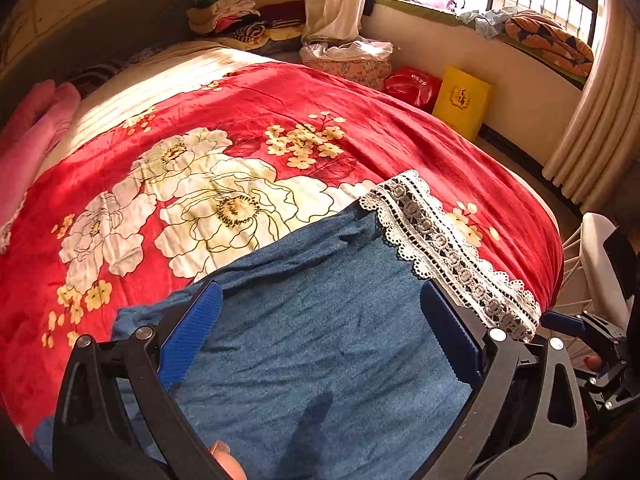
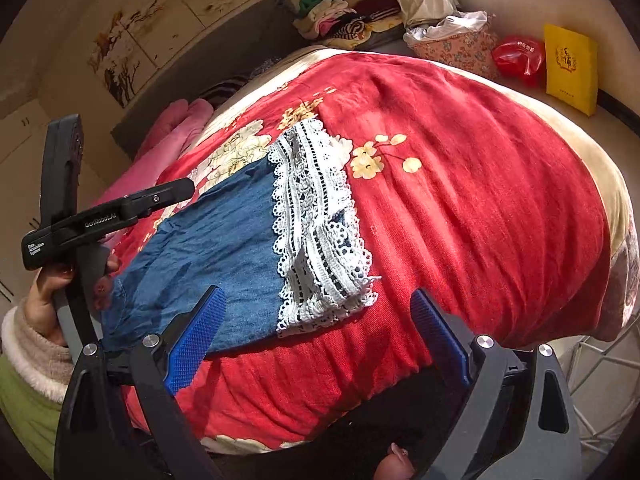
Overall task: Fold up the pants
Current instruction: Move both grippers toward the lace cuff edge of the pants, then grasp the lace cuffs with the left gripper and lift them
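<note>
Red floral blanket (image 2: 480,184) over the bed; headboard and wall art far ahead, curtain (image 1: 592,120) to the right. Flowered basket (image 2: 460,46) beyond, stuffed with white plastic. Blue pants (image 1: 320,340) with white lace hems (image 2: 320,232) spread flat under left gripper (image 1: 320,336), ahead-left of right gripper (image 2: 316,340). Both grippers spread wide, gripping nothing.

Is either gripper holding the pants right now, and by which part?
No. The left gripper and right gripper are both open, above the pants.
</note>
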Available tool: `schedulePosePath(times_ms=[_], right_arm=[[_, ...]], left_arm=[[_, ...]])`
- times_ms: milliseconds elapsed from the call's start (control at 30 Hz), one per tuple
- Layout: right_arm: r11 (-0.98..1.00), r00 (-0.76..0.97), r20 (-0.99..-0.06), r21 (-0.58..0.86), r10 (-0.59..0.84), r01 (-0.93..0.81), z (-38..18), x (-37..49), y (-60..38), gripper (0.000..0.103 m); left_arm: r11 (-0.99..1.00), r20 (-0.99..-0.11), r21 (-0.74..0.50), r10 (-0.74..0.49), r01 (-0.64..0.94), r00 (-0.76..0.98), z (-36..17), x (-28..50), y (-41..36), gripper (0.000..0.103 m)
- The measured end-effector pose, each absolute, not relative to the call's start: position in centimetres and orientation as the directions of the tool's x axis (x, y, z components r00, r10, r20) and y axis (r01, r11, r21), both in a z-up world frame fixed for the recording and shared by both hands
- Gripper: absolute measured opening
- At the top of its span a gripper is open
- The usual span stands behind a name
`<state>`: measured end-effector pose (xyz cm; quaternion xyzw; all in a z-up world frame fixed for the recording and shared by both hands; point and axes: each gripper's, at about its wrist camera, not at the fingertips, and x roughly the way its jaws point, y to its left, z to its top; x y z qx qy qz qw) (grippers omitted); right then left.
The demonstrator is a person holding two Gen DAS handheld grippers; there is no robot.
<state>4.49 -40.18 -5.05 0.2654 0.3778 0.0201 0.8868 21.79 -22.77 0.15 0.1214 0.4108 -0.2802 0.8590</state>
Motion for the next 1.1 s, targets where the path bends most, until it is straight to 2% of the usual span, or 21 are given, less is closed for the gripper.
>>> schedulePosePath(times_ms=[433,700,800,967,1067,1100], right_arm=[[0.828,0.694,-0.666,0.531,0.274,0.182,-6.6,5.4,-39.5,0.092],[0.812,0.703,-0.653,0.554,0.283,0.187,-6.6,5.9,-39.2,0.085],[0.806,0.707,-0.647,0.561,0.285,0.189,-6.6,6.1,-39.0,0.081],[0.803,0.707,-0.647,0.564,0.285,0.193,-6.7,6.5,-38.9,0.072],[0.794,0.710,-0.641,0.576,0.291,0.195,-6.7,6.6,-39.1,0.063],[0.788,0.712,-0.637,0.584,0.295,0.195,-6.8,6.7,-39.3,0.058]], left_arm=[[0.722,-0.821,0.016,-0.385,0.692,0.421,-2.1,27.1,-27.8,0.093],[0.642,-0.845,-0.085,-0.452,0.762,0.286,-4.5,28.8,-28.8,0.092],[0.605,-0.843,-0.120,-0.481,0.787,0.242,-5.0,28.9,-29.4,0.081],[0.569,-0.839,-0.194,-0.518,0.799,0.165,-5.5,29.1,-30.3,0.072],[0.558,-0.834,-0.236,-0.536,0.795,0.129,-5.7,29.3,-30.7,0.055],[0.557,-0.835,-0.244,-0.537,0.794,0.120,-5.8,29.3,-30.7,0.044]])
